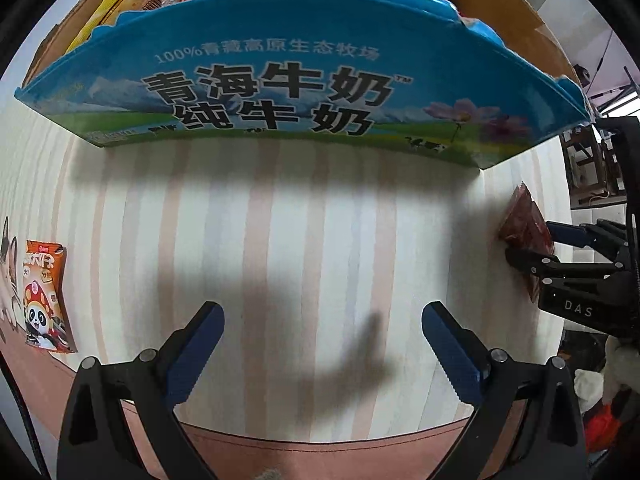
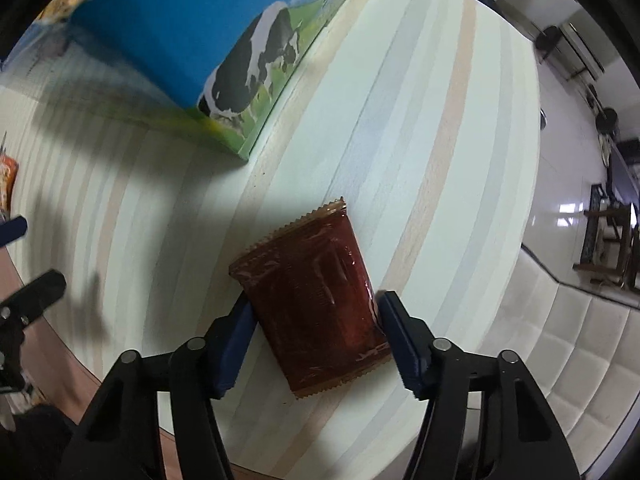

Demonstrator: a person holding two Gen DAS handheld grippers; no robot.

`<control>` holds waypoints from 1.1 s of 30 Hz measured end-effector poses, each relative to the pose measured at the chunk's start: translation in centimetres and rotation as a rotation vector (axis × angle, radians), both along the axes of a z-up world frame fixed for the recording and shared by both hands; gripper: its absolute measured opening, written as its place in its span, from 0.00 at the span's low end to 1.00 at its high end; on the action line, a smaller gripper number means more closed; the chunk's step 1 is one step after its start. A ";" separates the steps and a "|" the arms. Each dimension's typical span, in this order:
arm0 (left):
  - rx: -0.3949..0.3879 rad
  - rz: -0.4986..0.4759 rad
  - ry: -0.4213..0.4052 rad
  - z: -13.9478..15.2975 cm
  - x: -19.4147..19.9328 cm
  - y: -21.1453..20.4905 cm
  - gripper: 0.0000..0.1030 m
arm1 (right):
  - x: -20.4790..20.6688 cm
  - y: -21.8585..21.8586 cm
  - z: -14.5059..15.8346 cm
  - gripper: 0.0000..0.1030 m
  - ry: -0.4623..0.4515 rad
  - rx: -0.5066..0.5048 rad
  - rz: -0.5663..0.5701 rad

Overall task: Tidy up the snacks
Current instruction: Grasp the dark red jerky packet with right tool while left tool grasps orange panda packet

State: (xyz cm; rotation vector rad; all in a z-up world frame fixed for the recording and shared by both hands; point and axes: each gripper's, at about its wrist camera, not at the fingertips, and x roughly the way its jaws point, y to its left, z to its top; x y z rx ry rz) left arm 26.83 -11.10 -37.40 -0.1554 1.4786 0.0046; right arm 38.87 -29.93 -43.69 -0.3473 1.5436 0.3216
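Step in hand: pick-up. The right gripper points down over the dark red snack packet, which lies flat on the striped table; both pads sit against its long edges, apparently gripping. The milk carton box stands at 11 o'clock. The left gripper hangs wide, empty. Next: lift, carry to box

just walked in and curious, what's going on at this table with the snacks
A person is sorting snacks with a handheld gripper in each hand. The right gripper has its jaws around a dark red snack packet lying on the striped table, pads at its sides. The left gripper is open over bare table. A blue milk box already holds several snacks, and an orange panda packet lies off to the side.
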 end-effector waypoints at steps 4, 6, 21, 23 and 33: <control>0.005 -0.008 -0.007 0.2 -1.2 -0.1 0.99 | -1.0 -1.3 -0.1 0.61 0.021 0.033 -0.109; 0.011 -0.011 -0.009 0.1 -1.6 0.1 0.98 | -1.8 -1.9 -0.2 0.61 0.041 0.044 -0.181; 0.091 0.088 0.004 0.9 -5.1 8.6 0.98 | -8.0 -1.5 -1.6 0.61 0.196 0.189 -0.629; 0.094 0.135 0.013 0.9 -5.5 10.9 0.98 | -8.3 -1.3 -2.1 0.62 0.193 0.161 -0.625; 0.135 0.315 0.145 -2.8 -5.7 21.2 0.98 | -6.8 4.5 -1.9 0.73 0.205 0.073 -0.586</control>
